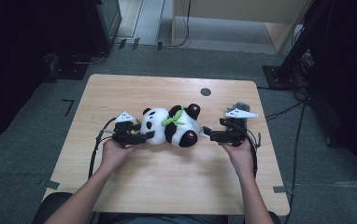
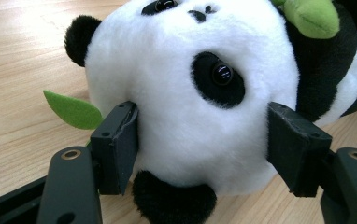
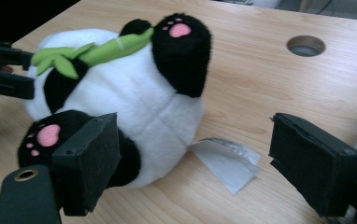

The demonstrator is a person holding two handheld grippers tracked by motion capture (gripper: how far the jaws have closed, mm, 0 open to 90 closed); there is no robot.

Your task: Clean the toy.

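A black-and-white panda plush lies on its side on the wooden table, head toward the left, with a green bamboo sprig across its chest. My left gripper reaches in from the left. Its jaws stand on either side of the panda's head; the pads sit at the fur without squeezing it. My right gripper is open at the panda's bottom end, its jaws wide apart. One jaw is beside a pink-soled foot. The white sewn-in tag lies flat between the jaws.
A round cable hole sits in the table's far right part. A green leaf lies on the wood beside the head. Cables trail from both grippers over the table edges. Dark stands and a wooden cabinet stand beyond the table.
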